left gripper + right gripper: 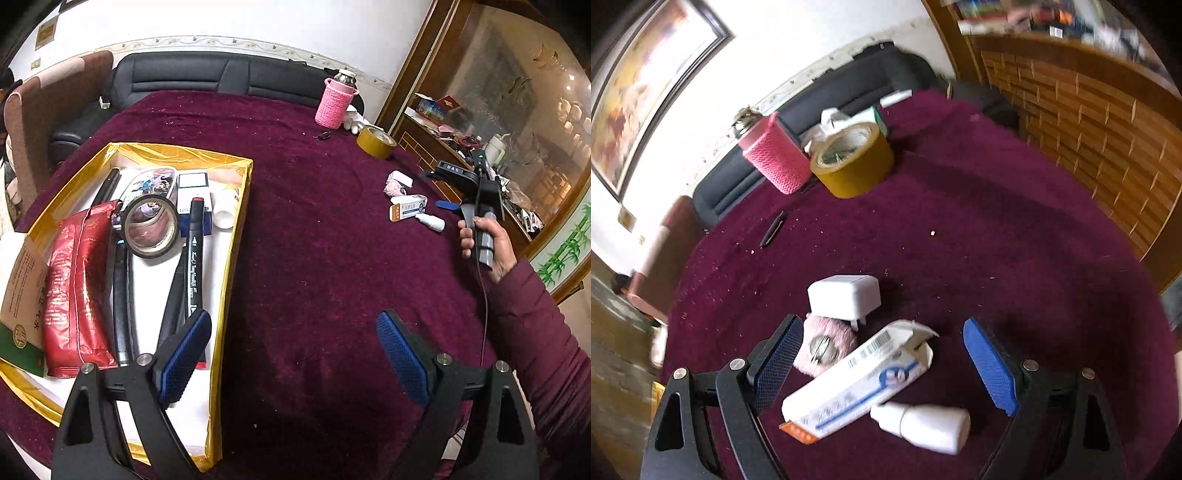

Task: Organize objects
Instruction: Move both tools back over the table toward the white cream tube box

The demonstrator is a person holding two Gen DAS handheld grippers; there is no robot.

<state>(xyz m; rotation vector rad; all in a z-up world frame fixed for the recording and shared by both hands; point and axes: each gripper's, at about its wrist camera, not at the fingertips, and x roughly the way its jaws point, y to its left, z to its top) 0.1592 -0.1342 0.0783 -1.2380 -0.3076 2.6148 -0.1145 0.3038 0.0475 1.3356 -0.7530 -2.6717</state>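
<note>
A black sofa [192,75] runs along the far edge of the maroon-covered surface [314,258]. Left of the sofa stands a brown armchair [44,107]; right of it, a wooden cabinet [1089,122].

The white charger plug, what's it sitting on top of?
The white charger plug rests partly on a fluffy pink item with a round metal piece; whatever lies under that pink item is hidden.

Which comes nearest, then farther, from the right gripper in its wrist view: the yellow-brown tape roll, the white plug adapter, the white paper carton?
1. White paper carton, lying between the open jaws of the right gripper.
2. White plug adapter, just beyond, left of centre.
3. Yellow-brown tape roll, far back beside the pink knitted bottle.
</note>
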